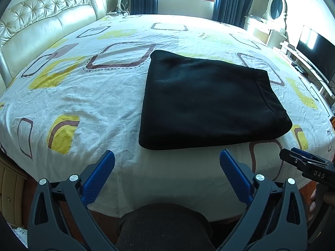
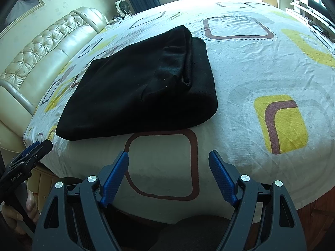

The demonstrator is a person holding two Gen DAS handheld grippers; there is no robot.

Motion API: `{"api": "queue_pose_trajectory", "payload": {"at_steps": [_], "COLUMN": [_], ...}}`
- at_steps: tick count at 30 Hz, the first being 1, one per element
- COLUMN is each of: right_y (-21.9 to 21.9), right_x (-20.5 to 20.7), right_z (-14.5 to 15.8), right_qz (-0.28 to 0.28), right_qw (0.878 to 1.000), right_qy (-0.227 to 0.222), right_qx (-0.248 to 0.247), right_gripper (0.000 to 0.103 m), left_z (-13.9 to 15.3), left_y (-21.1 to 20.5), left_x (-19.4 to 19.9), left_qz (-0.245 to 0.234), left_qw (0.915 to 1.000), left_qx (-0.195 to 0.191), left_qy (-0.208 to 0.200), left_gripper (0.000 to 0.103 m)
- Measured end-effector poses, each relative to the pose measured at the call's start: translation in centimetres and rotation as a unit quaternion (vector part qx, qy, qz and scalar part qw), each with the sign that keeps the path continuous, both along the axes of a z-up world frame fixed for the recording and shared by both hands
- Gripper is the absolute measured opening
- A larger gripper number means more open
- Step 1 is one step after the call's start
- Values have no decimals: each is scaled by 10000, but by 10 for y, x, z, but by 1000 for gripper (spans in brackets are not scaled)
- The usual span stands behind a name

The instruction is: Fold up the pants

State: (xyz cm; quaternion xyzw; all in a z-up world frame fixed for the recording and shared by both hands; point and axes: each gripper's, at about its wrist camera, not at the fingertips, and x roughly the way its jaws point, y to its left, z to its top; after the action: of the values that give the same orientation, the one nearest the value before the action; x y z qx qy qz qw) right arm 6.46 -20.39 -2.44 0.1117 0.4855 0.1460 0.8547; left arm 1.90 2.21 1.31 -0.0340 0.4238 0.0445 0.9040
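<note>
Hovering over the near edge of the bed (image 1: pixel 88 96), left gripper (image 1: pixel 167 159) and right gripper (image 2: pixel 168 161) with fingers spread wide and empty, black pants (image 1: pixel 201 100) folded into a flat rectangle just beyond, padded headboard (image 1: pixel 41 25) at the far left edge

i see the black pants (image 1: pixel 209 100) folded into a compact, roughly square bundle of several layers, lying flat on the bed sheet (image 1: pixel 88 104), a white one printed with yellow and brown rounded squares. from the right wrist view the pants (image 2: pixel 134 96) show a raised, rolled fold running along the top near their far right corner, over a wider layer beneath. the near edge is a smooth, rounded fold. the fabric looks soft and matte, with faint creases.
</note>
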Motion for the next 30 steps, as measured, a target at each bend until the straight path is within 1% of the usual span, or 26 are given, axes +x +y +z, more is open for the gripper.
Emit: {"api": "queue_pose_trajectory", "payload": {"at_steps": [2,7,14,30], "right_y": [0,0,-1,-2], "right_x": [0,0,0,1], "right_z": [0,-1,-2,-2], "right_qz": [10,26,47,80], "right_qw": [10000,10000,10000,10000], "right_qy": [6,28,28,49], "right_qx": [1,5,2,-5], "right_gripper": [78,78,78,78], "left_z": [0,0,1,2], "left_y": [0,-1,-4,-6], "left_x": [1,1,0,-1], "left_qz": [2,-16,-68,-62], "left_qw": [10000,10000,9999,10000], "left_qx": [16,-5,77,36], "left_qy": [54,37,-3,4], "left_gripper": [100,100,100,100]}}
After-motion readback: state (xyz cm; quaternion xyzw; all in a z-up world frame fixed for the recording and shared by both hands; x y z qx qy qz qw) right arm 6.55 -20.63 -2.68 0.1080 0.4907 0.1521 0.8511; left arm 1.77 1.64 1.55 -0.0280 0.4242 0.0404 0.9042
